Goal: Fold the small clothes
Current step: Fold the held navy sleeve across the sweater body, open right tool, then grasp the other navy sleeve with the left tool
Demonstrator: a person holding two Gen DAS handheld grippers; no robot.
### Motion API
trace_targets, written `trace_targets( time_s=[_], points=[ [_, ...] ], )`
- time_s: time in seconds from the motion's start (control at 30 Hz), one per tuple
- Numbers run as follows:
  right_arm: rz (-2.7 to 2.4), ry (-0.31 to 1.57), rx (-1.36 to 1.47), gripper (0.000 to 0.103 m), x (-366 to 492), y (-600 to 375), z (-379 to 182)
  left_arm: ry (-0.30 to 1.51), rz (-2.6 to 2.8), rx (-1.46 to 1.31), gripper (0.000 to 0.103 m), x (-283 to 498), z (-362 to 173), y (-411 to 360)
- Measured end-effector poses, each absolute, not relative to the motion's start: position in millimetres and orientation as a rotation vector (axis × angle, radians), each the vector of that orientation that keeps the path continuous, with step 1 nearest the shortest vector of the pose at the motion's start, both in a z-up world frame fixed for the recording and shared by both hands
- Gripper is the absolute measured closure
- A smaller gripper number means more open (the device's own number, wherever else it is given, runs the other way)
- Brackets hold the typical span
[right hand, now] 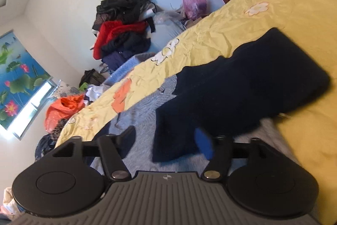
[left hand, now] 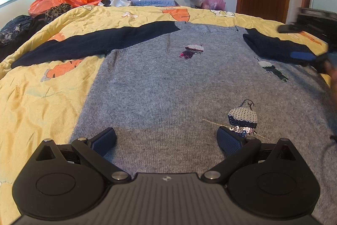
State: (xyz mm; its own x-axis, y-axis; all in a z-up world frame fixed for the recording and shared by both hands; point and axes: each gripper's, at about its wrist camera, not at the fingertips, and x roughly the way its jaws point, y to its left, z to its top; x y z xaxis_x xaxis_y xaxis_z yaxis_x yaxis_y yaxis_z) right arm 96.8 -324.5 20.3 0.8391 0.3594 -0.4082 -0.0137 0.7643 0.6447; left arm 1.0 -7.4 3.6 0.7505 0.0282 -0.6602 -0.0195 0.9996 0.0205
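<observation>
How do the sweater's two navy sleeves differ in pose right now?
The left sleeve lies stretched out flat across the yellow quilt, away from the grey sweater body; the right sleeve is folded inward, lying over the body. The left sleeve has no gripper near it; the right gripper is open at the right sleeve, one pad over the fabric. Both are the same dark navy knit.

A grey knit sweater [left hand: 164, 81] with navy sleeves and sequinned motifs is lying flat, front up, on a yellow quilted bed [left hand: 42, 102], its left sleeve [left hand: 88, 43] stretching outward, its right sleeve [left hand: 273, 47] lying folded across the chest.
</observation>
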Motion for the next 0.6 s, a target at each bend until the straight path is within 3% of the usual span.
trace_targets(
  time_s=[0.13, 0.27, 0.3, 0.37, 0.47, 0.6],
  points=[
    [0.247, 0.567, 0.621, 0.03, 66.3, -332.4, 9.3, 0.746, 0.068, -0.013, 0.0, 10.1, 6.2, -8.9],
    [0.242, 0.54, 0.585, 0.019, 48.6, -334.9, -4.3, 0.832, 0.074, -0.106, 0.0, 32.2, 21.8, -11.7],
    [0.255, 0.537, 0.594, 0.01, 48.8, -335.9, -3.9, 0.824, 0.025, -0.131, 0.0, 41.0, 28.3, -15.0],
    [0.271, 0.53, 0.612, 0.005, 50.0, -336.8, -5.1, 0.785, -0.082, -0.17, 0.0, 64.4, 44.9, -26.0],
    [0.29, 0.532, 0.612, 0.003, 53.4, -336.6, -5.7, 0.726, -0.3, -0.344, 0.0, 106.9, 63.4, -37.9],
    [0.302, 0.527, 0.629, 0.002, 53.5, -338.8, -7.6, 0.805, -0.473, -0.582, 0.0, 176.6, 52.8, -53.6]
  ],
)
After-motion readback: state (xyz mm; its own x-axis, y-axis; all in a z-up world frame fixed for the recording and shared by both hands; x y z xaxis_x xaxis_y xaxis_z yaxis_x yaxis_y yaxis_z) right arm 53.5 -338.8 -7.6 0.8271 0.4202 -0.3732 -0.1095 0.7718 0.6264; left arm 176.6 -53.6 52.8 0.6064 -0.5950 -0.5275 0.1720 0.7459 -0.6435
